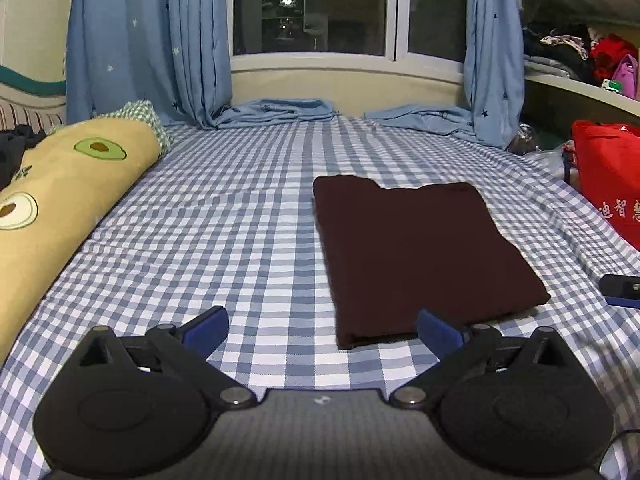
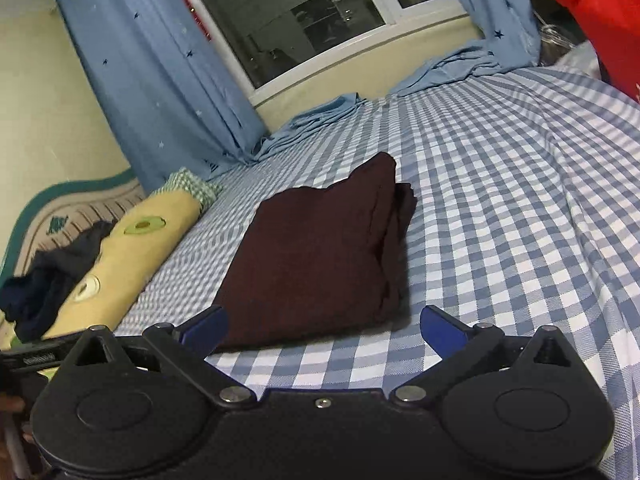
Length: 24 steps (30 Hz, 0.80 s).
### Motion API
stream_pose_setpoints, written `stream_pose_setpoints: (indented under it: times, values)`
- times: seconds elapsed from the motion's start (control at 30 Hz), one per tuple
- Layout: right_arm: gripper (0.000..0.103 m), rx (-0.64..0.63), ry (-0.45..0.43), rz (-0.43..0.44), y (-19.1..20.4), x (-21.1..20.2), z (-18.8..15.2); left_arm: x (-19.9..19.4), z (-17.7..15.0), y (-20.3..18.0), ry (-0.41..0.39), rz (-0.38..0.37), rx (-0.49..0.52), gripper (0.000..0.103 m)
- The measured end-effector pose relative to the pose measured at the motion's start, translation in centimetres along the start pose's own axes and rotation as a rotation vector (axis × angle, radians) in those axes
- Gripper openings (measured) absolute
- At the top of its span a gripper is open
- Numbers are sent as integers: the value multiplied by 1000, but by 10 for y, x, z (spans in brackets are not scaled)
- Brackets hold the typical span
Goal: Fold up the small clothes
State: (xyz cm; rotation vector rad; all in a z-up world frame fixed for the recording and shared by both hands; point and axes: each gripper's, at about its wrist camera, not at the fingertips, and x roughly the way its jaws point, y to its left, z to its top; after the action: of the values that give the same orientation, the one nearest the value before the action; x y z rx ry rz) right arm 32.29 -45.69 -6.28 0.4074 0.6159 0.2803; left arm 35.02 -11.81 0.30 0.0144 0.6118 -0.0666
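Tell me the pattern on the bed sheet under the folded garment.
Blue-and-white gingham check on the bed sheet, clearest in the left wrist view; the folded garment is dark maroon.

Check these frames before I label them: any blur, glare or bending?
Left wrist view: sharp, the window mirrors the lit room, edges bow. Right wrist view: tilted, the checked sheet smears near the folded dark garment.

Home bedroom: bed [image 1: 240,208] in checked sheet, avocado-print pillow [image 1: 60,200] at left, star-print curtains [image 1: 148,40] flanking window [image 1: 312,8] at top.
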Motion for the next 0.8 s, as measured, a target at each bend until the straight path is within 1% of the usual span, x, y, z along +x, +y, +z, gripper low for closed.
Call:
stream_pose_setpoints:
  times: [0.2, 0.3, 0.37, 0.43, 0.5, 0.57, 0.6, 0.63, 0.67, 0.73, 0.77, 0.8]
  values:
    - [102, -8, 8, 1, 1, 0, -1, -5, -3, -3, -20, -25, -8, 102]
    - [102, -45, 6, 12, 0, 4, 2, 6, -7, 1, 2, -56, -28, 102]
    - [102, -73, 28, 8, 0, 10, 6, 19, -9, 8, 20, -95, -59, 102]
    - [102, -92, 51, 8, -3, 18, 13, 36, -10, 20, 45, -184, -126, 102]
    - [102, -104, 69, 25, -7, 29, 23, 64, -8, 36, 98, -288, -227, 102]
    - [102, -107, 68, 57, -13, 42, 34, 95, -4, 51, 125, -376, -314, 102]
    - [102, -101, 76, 80, -18, 51, 42, 110, -3, 59, 142, -409, -363, 102]
    - [102, -85, 89, 91, -23, 62, 50, 124, -1, 65, 160, -433, -407, 102]
    - [102, -60, 107, 98, -29, 74, 57, 143, 1, 72, 191, -497, -466, 102]
    - [102, 1, 163, 123, -41, 99, 72, 174, 1, 81, 255, -582, -554, 102]
    - [102, 31, 186, 143, -46, 111, 78, 187, -1, 82, 279, -603, -585, 102]
    - [102, 59, 210, 165, -52, 123, 84, 200, -2, 84, 304, -587, -611, 102]
